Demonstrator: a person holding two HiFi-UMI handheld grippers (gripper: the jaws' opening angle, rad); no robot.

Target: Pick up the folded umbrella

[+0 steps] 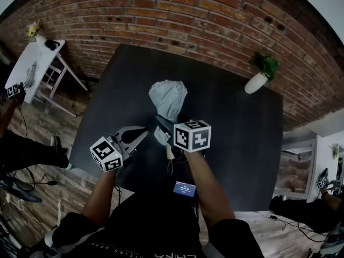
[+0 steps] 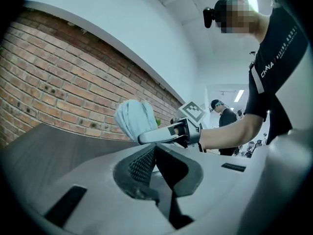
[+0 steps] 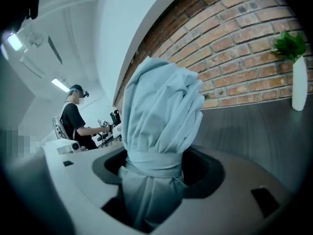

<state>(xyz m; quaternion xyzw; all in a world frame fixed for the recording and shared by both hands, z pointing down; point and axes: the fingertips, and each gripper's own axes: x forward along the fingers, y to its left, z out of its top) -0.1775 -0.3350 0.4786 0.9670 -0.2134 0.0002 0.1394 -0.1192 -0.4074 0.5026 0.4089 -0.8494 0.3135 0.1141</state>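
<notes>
A: Where does my pick-up stand?
B: Your right gripper (image 3: 151, 180) is clamped on the folded umbrella (image 3: 161, 116), seemingly clear of the table (image 1: 236, 144). Your left gripper (image 2: 151, 153) is closed, empty, just beside.
A: Next?
B: Raise it straight up, with a firm squeeze.

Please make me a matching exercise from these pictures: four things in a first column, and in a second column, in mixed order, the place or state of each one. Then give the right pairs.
Column one
1. pale blue folded fabric umbrella
2. left gripper
3. tall white vase with a green plant
4. small white side table

Column two
A. stands on the wooden floor, by the brick wall
B. claw closed on nothing
C. clamped in the claw of the right gripper
D. stands on the far right part of the dark table

Pairs: 1-C, 2-B, 3-D, 4-A
</notes>
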